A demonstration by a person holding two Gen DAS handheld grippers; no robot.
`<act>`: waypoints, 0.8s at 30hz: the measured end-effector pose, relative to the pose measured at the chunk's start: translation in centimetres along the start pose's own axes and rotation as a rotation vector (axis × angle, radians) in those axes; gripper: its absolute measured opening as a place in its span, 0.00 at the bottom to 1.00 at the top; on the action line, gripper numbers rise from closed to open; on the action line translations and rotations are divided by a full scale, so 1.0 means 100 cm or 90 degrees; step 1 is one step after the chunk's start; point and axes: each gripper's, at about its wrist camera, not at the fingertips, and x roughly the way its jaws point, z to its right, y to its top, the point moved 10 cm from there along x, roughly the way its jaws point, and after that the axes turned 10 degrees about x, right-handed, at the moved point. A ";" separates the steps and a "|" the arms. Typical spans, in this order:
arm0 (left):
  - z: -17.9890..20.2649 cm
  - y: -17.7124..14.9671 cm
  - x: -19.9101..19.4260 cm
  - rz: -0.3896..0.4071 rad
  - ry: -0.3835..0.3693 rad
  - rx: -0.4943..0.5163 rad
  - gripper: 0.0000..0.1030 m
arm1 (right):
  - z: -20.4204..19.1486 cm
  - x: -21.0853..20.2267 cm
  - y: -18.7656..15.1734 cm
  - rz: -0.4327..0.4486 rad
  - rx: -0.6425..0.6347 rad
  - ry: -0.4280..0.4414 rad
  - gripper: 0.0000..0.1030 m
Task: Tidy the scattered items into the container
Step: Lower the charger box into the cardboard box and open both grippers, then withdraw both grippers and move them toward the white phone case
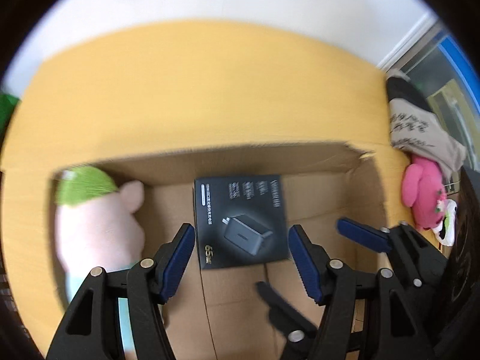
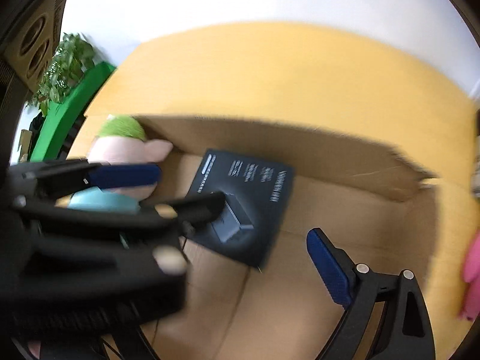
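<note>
An open cardboard box (image 1: 324, 162) stands on a yellow table. On its floor lies a black charger package (image 1: 241, 220), also in the right wrist view (image 2: 243, 207). A plush doll with a green cap (image 1: 96, 219) lies in the box's left part, also in the right wrist view (image 2: 126, 144). My left gripper (image 1: 240, 258) is open above the box, its fingers on either side of the package and apart from it. It crosses the right wrist view (image 2: 180, 189). My right gripper is open; only its right finger (image 2: 330, 270) shows there. It enters the left wrist view (image 1: 363, 234).
The yellow table (image 1: 210, 90) reaches back to a white wall. A pink plush toy (image 1: 423, 198) and a beige printed cloth (image 1: 420, 132) lie on the table right of the box. A potted plant (image 2: 63, 69) and a green object stand far left.
</note>
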 end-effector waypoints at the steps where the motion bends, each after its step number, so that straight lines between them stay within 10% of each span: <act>1: 0.005 -0.002 -0.018 0.026 0.009 0.007 0.63 | 0.000 -0.017 -0.004 0.016 -0.008 -0.012 0.93; 13: 0.060 -0.069 -0.188 0.152 0.038 -0.029 0.74 | -0.019 -0.181 -0.075 0.058 0.081 0.002 0.99; 24: 0.110 -0.112 -0.260 0.217 0.055 -0.016 0.74 | -0.035 -0.290 -0.122 0.144 0.056 -0.022 0.99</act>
